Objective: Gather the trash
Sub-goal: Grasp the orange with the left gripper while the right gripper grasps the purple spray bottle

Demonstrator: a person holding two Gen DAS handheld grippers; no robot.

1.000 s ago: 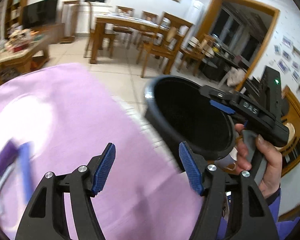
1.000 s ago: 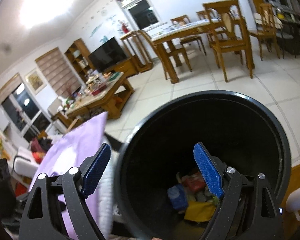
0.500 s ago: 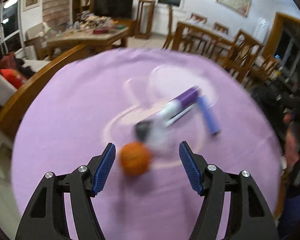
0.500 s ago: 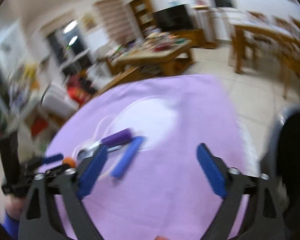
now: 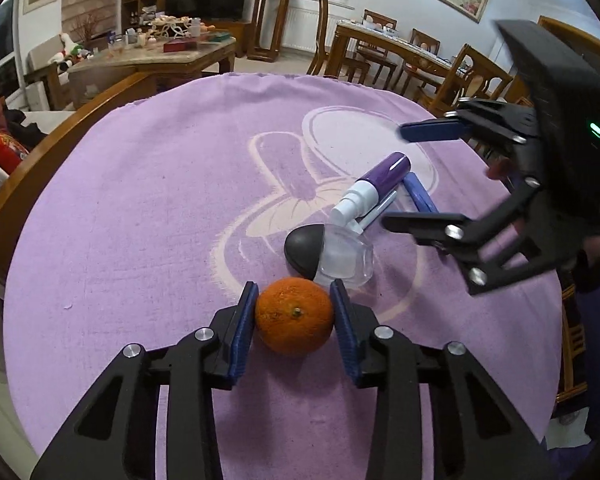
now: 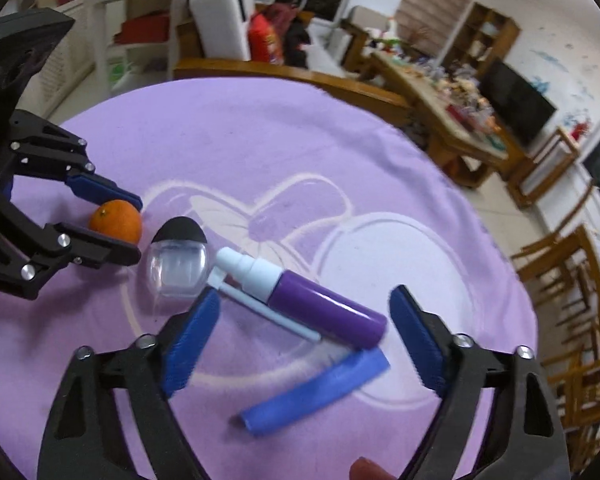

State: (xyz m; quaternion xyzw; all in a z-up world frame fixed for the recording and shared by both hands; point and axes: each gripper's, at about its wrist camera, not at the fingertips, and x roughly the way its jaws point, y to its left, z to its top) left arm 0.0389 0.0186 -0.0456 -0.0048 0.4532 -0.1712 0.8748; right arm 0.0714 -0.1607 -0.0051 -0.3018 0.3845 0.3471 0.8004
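While the left gripper (image 5: 294,314), jaws just closed, pinches the round orange fruit (image 5: 294,320), it should lift straight, and the wide-open right gripper (image 6: 304,338) should centre on the purple spray bottle (image 6: 300,294).

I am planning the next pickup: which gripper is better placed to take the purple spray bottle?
The right gripper: its open jaws already straddle the purple spray bottle. The left gripper has just been closing around the orange.

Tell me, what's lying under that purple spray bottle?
Under the purple spray bottle lies the purple cloth, with a thin white pen tucked partly beneath it. The pen's covered stretch cannot be seen.
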